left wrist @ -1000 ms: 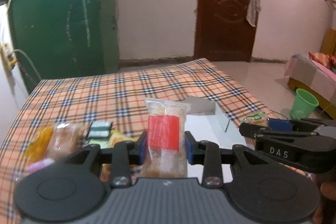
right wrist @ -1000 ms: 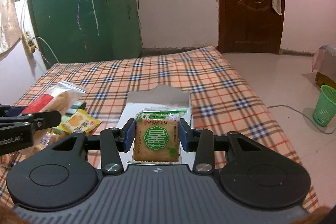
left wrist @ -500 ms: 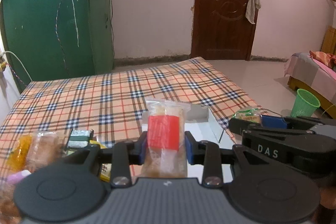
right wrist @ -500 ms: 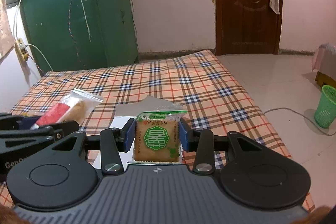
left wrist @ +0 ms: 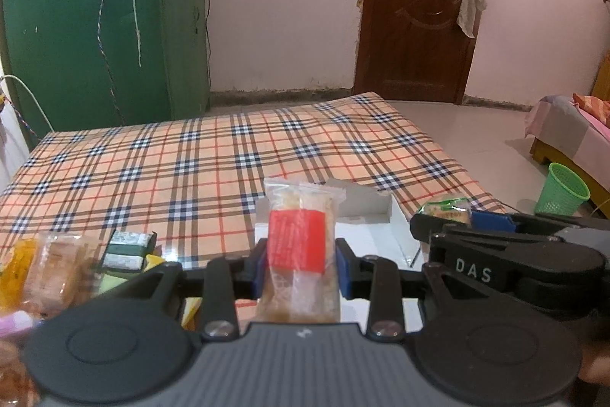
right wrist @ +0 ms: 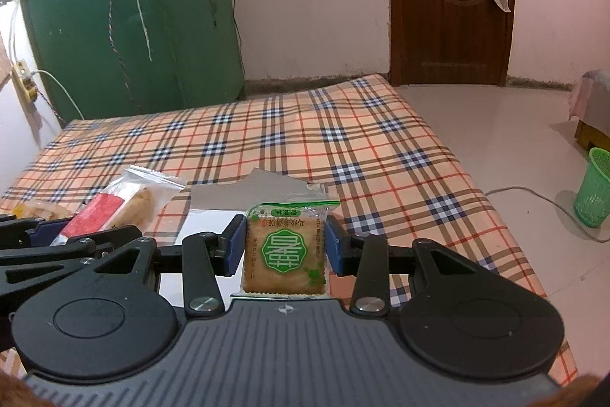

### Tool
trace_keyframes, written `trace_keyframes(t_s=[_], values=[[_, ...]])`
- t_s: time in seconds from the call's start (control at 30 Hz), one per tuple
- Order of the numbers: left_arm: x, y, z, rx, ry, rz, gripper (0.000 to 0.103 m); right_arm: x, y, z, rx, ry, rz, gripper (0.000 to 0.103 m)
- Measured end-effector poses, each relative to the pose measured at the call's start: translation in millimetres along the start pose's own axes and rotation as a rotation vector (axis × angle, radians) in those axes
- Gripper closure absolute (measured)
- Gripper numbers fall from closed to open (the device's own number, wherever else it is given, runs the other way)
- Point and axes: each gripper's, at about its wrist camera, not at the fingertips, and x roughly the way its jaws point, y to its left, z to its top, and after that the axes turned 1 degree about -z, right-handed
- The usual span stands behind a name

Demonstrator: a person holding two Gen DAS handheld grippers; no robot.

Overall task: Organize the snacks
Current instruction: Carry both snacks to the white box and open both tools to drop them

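— What is held by the left tool (left wrist: 300,267)?
— A clear packet with a red label (left wrist: 298,246) is clamped upright between its blue pads.

— And the right tool (right wrist: 285,246)?
— A green-labelled cracker packet (right wrist: 285,248) is gripped the same way, above a white box (right wrist: 207,222) on the plaid-covered worktop (right wrist: 305,147).

— Where are other snacks seen?
— At near left, a blurred heap (left wrist: 57,269) is seen, possibly wrapped cakes, beside small green packets (left wrist: 127,248).

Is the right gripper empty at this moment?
No, the right gripper has its jaws shut on a green-labelled cracker packet.
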Motion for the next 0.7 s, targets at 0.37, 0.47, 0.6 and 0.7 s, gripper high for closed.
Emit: trace_keyframes(t_s=[0.37, 0.47, 0.6, 0.7], values=[[30, 5, 3, -0.007, 0.023, 0.001, 0.07, 40, 7, 10, -0.021, 0.017, -0.008, 0.055], [39, 7, 3, -0.011, 0.029, -0.001, 0.07, 50, 7, 15, -0.021, 0.019, -0.012, 0.055], [51, 9, 3, -0.016, 0.038, -0.008, 0.07, 62, 9, 19, -0.038, 0.026, -0.017, 0.055], [59, 8, 2, -0.022, 0.047, -0.011, 0.07, 70, 8, 21, -0.04, 0.031, -0.023, 0.055]])
